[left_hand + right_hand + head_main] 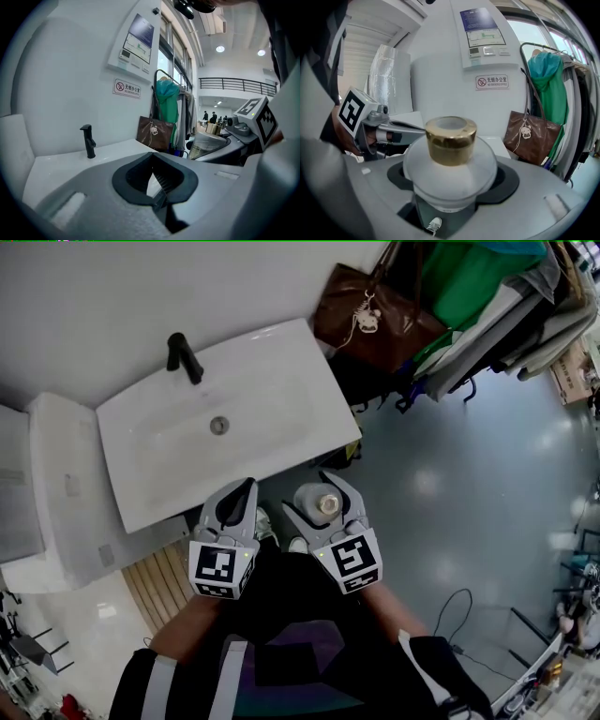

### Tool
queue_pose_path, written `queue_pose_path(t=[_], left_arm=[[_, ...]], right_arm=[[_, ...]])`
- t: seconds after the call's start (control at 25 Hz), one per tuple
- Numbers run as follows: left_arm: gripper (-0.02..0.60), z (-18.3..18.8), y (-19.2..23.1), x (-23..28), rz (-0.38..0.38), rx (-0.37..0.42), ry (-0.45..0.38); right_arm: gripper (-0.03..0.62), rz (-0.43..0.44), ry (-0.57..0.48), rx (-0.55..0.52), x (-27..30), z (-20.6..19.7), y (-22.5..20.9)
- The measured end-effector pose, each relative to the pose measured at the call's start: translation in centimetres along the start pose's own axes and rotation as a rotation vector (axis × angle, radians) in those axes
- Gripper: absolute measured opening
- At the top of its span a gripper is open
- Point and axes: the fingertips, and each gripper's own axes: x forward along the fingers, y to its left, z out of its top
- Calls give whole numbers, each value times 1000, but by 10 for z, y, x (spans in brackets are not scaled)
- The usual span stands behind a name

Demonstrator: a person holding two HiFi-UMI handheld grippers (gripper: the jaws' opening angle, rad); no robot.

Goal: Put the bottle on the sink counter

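A round white bottle [309, 499] with a gold cap [450, 139] stands upright between the jaws of my right gripper [314, 495], which is shut on its body. It hangs just in front of the near edge of the white sink counter [281, 381], over the grey floor. Beside it on the left is my left gripper [248, 487], its jaws shut with nothing in them, its tips at the counter's front edge. In the left gripper view the sink counter [70, 164] and the black faucet [87, 140] lie ahead.
A black faucet [184, 356] stands at the back of the basin, and the drain [219, 426] is in its middle. A white toilet [56, 493] sits to the left. A brown bag [375, 320] and hanging clothes [469, 277] crowd the right. A wooden slat mat [164, 582] lies below.
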Motion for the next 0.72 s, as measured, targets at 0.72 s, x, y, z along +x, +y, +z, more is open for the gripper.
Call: queue_pose_path(t=[0.72], left_arm=[[2, 22, 65, 18, -81, -8, -51]], right_arm=[[337, -135, 1, -11, 59, 43, -18]])
